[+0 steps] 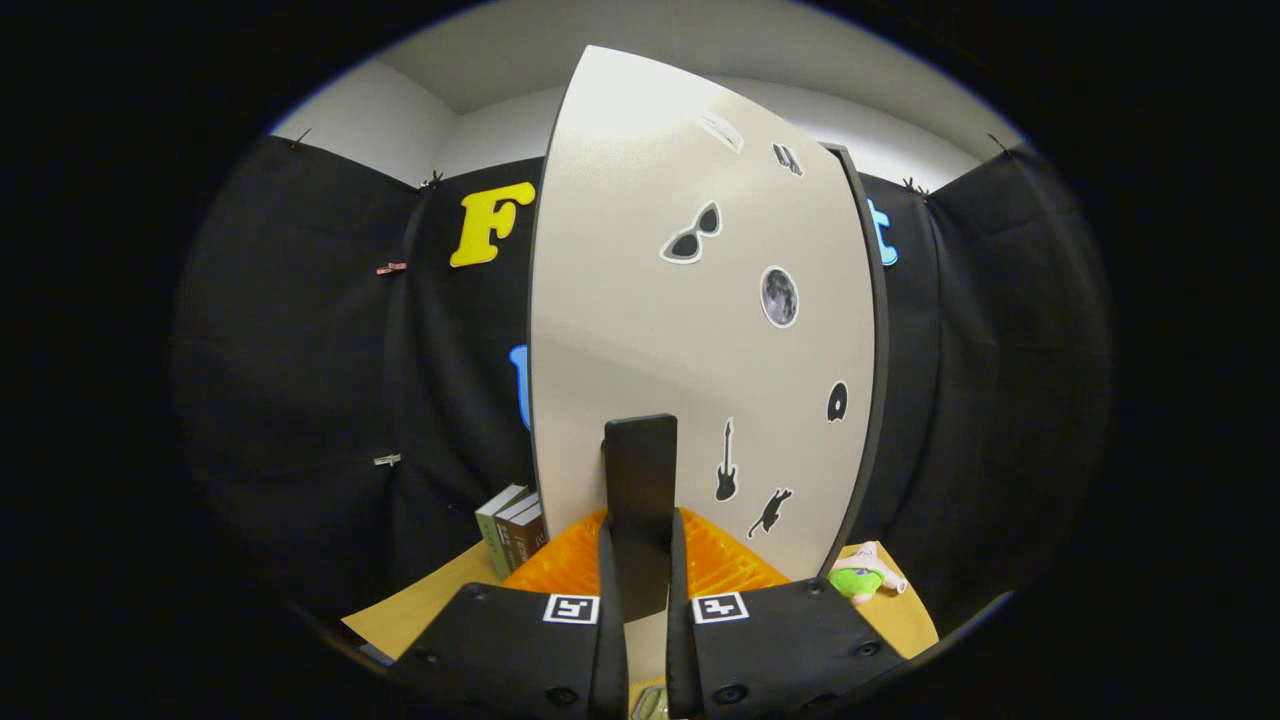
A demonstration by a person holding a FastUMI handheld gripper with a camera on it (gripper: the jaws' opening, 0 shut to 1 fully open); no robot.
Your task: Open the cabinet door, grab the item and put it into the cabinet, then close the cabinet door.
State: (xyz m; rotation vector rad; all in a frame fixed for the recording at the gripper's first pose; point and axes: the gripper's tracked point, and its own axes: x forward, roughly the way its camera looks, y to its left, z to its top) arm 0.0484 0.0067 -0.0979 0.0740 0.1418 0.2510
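The cabinet door [700,330] is standing right ahead, blocking the way, the hand-held gripper [640,560] clamping its dark handle [640,480]; books [512,535] are crowding the door's left; a plush toy [862,578] is lying at its right.

Cabinet door [650,330] looks like smooth laminate board w/ a soft satin sheen, light glares off the upper part. Stickers [779,297] on it are glossy vinyl-ish, flat to the surface. Door handle [640,470] is matt, prob plastic or painted wood, can't tell which; the gripper [640,560] has its fingers closed tight on both sides of it. Orange thing [720,565] behind the fingers is ribbed plastic, slightly shiny. Tabletop [420,605] reads as matt wood or kraft-paper finish. Books [512,535] have paper covers, dull. Plush toy [862,578] is fuzzy cloth. Booth wall [300,400] is matt cloth, wrinkled.
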